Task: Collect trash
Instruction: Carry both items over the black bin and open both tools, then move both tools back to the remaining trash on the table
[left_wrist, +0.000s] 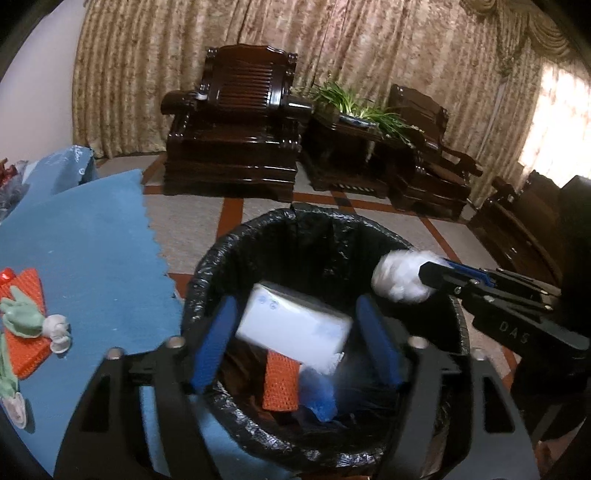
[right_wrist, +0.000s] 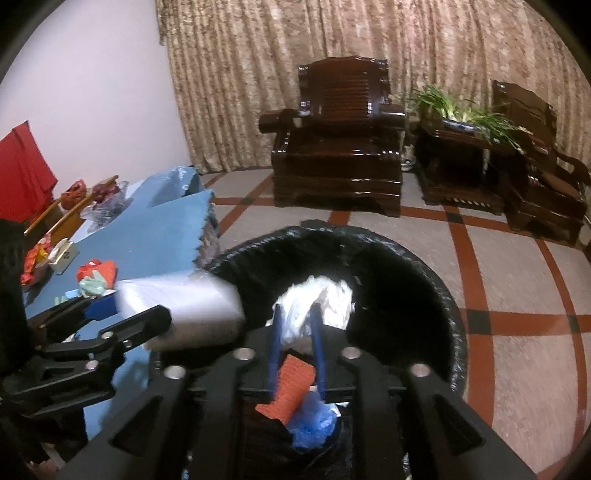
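Presently, both grippers hang over the black-lined trash bin, which stands on the tiled floor beside a table covered with a blue cloth.

Left gripper: jaws wide. A white tissue pack shows between the blue pads, over the bin's opening; the left-wrist view shows clear space on either side of it, so the pads do not press it. The pack is blurred in both views.

Right gripper: jaws narrow, set partly apart. A crumpled white wad (paper or plastic, I cannot tell which) sits at the fingertips above the bin's mouth; whether the pads press it cannot be told.

Inside the bin: a piece of orange mesh and a crumpled blue scrap, lying together at the bottom.

On the cloth, well apart from the bin: another orange mesh piece with pale green and white scraps upon it.
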